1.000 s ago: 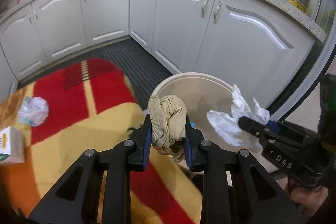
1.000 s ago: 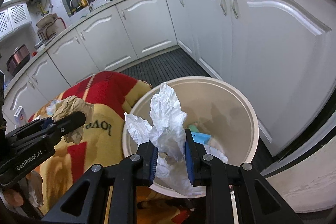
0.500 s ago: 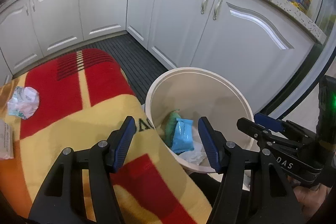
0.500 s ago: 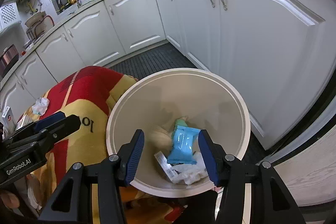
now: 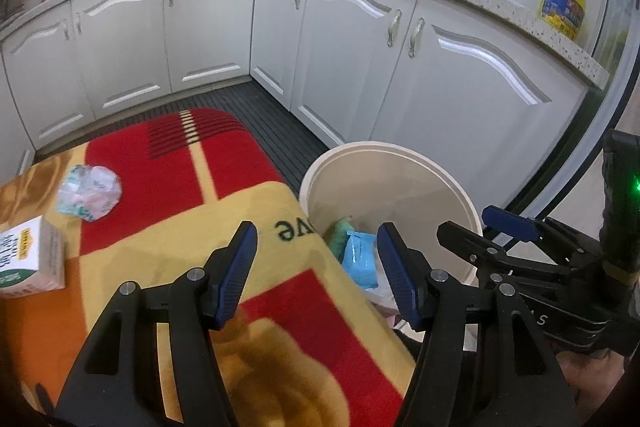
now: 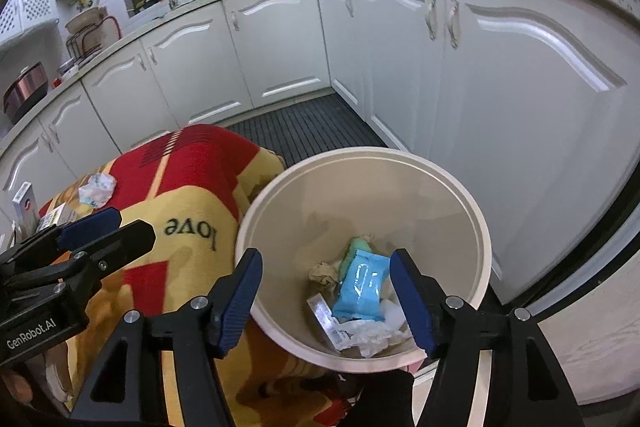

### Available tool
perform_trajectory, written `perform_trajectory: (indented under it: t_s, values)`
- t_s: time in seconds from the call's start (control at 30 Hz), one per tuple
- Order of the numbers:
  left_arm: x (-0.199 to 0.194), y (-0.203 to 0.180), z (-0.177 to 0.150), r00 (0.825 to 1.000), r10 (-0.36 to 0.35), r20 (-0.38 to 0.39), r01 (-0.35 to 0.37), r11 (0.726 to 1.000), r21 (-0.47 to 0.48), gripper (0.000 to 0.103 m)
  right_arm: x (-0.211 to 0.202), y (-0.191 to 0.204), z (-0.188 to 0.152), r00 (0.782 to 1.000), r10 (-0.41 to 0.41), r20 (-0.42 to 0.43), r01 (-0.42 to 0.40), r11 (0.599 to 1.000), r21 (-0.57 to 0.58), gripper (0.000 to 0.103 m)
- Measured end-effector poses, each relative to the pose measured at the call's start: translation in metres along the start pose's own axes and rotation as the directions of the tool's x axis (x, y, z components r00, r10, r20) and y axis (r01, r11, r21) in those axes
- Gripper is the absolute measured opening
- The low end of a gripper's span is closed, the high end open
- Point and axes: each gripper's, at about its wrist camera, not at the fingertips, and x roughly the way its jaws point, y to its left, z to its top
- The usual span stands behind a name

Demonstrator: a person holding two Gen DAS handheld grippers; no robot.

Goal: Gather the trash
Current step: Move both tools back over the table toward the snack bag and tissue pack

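White kitchen cabinets (image 5: 208,39) curve along the far wall, a dark ribbed floor mat (image 6: 304,131) at their foot. In the near left, a red-and-yellow blanket (image 5: 224,187) printed with the word "love" covers a raised surface. Just right of it stands a round cream trash bin (image 6: 472,227), its rim touching the blanket's edge. The left gripper (image 5: 316,267) hangs over the blanket's right edge beside the bin, blue-padded jaws spread wide and holding nothing. The right gripper (image 6: 326,301) hovers above the bin's near rim, jaws likewise apart and empty. Inside the bin lie a blue wipes packet (image 6: 362,287), a white crumpled tissue (image 6: 374,335), a tan paper wad (image 6: 323,273) and what may be a flat barcoded wrapper (image 6: 330,321), partly buried. Still on the blanket, far left, sit a crumpled patterned wrapper (image 5: 90,191) and, nearer, a small white carton (image 5: 30,257), close together but apparently apart.
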Motion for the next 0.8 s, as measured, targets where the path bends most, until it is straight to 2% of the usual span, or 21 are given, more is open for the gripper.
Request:
perform_trajectory:
  t_s: [0.57, 0.8]
  values:
    - [-0.062, 0.048, -0.022, 0.996, 0.066, 0.059, -0.062, 0.996, -0.068, 0.061, -0.021, 0.065, 0.004, 0.999, 0.032, 0.038, -0.027, 0.992, -0.124, 0.068]
    - [-0.095, 0.076, -0.031, 0.987, 0.136, 0.082, -0.127, 0.986, -0.107, 0.061, -0.026, 0.101, 0.007, 0.996, 0.07, 0.046, -0.06, 0.98, -0.188, 0.069]
